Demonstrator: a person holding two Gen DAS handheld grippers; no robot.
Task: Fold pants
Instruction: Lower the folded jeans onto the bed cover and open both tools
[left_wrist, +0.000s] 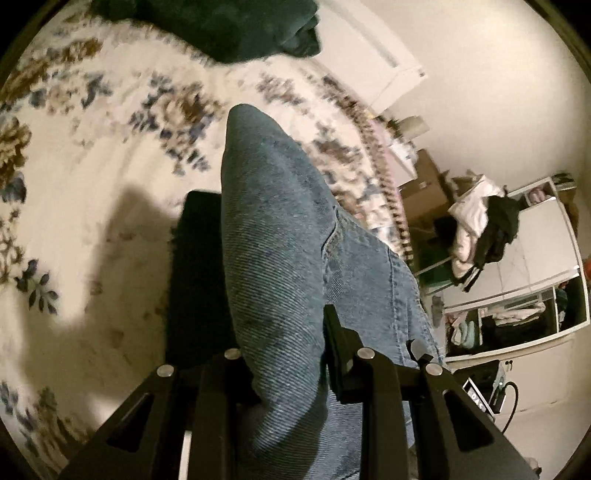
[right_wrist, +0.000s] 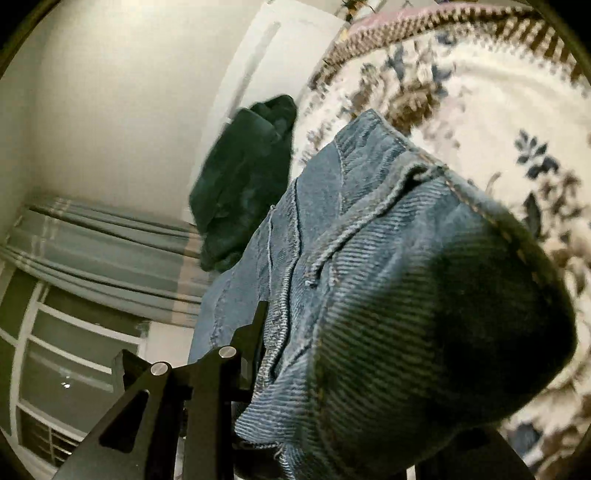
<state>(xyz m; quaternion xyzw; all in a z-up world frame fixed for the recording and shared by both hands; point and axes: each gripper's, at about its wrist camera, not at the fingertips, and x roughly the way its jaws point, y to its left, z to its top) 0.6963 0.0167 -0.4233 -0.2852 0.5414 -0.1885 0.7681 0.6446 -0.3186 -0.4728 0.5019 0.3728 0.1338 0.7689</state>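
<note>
The blue denim pants (left_wrist: 280, 229) run up the middle of the left wrist view, pinched between the black fingers (left_wrist: 195, 266) of my left gripper (left_wrist: 266, 302), which is shut on a fold of the cloth. In the right wrist view my right gripper (right_wrist: 306, 317) is shut on a thick bunch of the same pants (right_wrist: 388, 258), with seams and a stitched edge showing. That denim hides its right finger; only the left finger (right_wrist: 255, 332) shows. Both grippers hold the pants above a floral spread (left_wrist: 92, 155).
A dark green garment (left_wrist: 236, 29) lies at the far edge of the floral spread (right_wrist: 487, 110); it also shows as the dark green heap (right_wrist: 243, 184). Cardboard boxes (left_wrist: 424, 192) and an open wardrobe with piled clothes (left_wrist: 480, 221) stand to the right. Grey curtains (right_wrist: 110, 254) hang above a window (right_wrist: 55, 354).
</note>
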